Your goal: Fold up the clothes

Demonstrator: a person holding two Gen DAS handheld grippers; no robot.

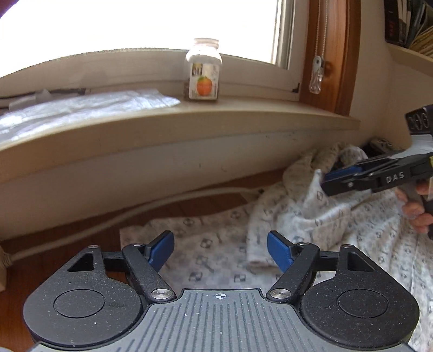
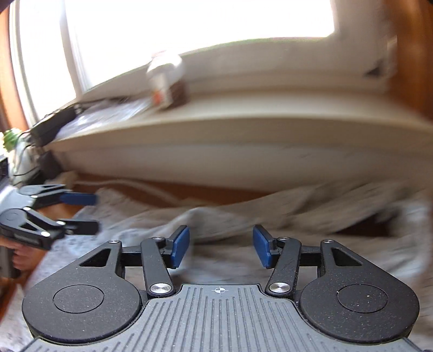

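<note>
Two grippers, both spread wide and empty: left gripper [image 1: 220, 250], right gripper [image 2: 220, 247]. Patterned garment [image 1: 311, 216] lay rumpled on the wooden table [image 1: 67, 260] below the windowsill [image 1: 243, 119]. Looked light, limp and thin; I'd pinch a hem or corner, not the bunched middle.

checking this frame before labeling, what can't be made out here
- Garment: its type and full outline; left wrist view cuts it off at the right edge, right wrist view blurs it.
- Jar: label text too small in left view, smeared in right.
- Right gripper: seen side-on in left view, so its opening is unclear there.
- Window: overexposed, nothing outside shows.
</note>
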